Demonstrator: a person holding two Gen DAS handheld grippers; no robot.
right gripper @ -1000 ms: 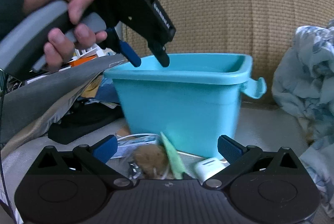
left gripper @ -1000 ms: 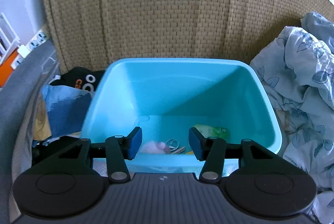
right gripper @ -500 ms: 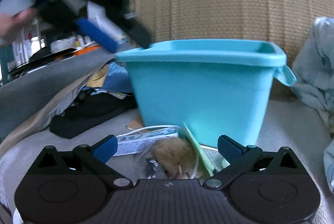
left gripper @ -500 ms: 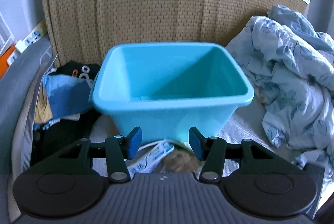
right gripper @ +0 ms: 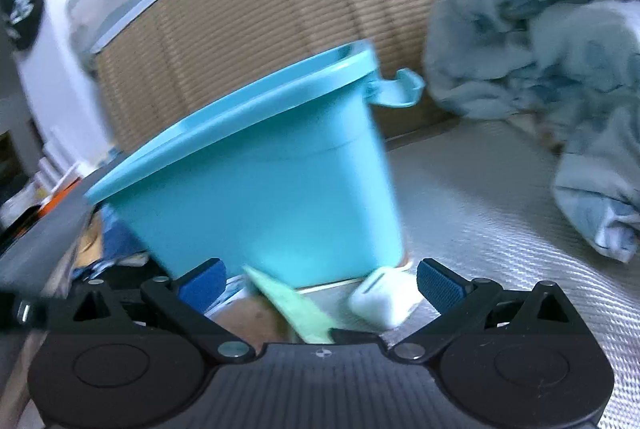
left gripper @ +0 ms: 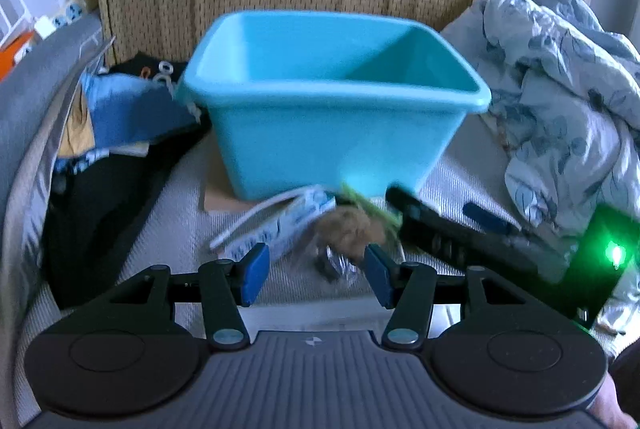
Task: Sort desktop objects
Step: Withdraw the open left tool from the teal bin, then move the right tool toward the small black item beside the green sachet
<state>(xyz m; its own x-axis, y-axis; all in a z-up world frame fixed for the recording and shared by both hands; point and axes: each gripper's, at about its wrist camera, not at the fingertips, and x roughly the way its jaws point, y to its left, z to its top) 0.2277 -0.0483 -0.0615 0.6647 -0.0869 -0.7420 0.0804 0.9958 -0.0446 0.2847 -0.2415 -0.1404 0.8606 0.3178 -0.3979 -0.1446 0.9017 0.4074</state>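
Left wrist view: my left gripper (left gripper: 314, 275) is empty, jaws opening above a clear crinkly packet holding a brown lump (left gripper: 349, 229), which lies just in front of the turquoise plastic bin (left gripper: 336, 133).
Handling: I judge the packet light, soft and slippery; pinch the brown bulk, not the film.
Clutter: white-and-blue flat sachet (left gripper: 288, 221) touching its left; thin green card (left gripper: 370, 207) across its top; right gripper (left gripper: 452, 225) close on the right.
Right wrist view: right gripper (right gripper: 322, 283) spread wide, nothing pinched.
Between fingers: small white rounded case (right gripper: 382, 299), green card (right gripper: 298, 307), near the bin (right gripper: 272, 197).
Surroundings: blue floral quilt (right gripper: 560, 41), well apart.
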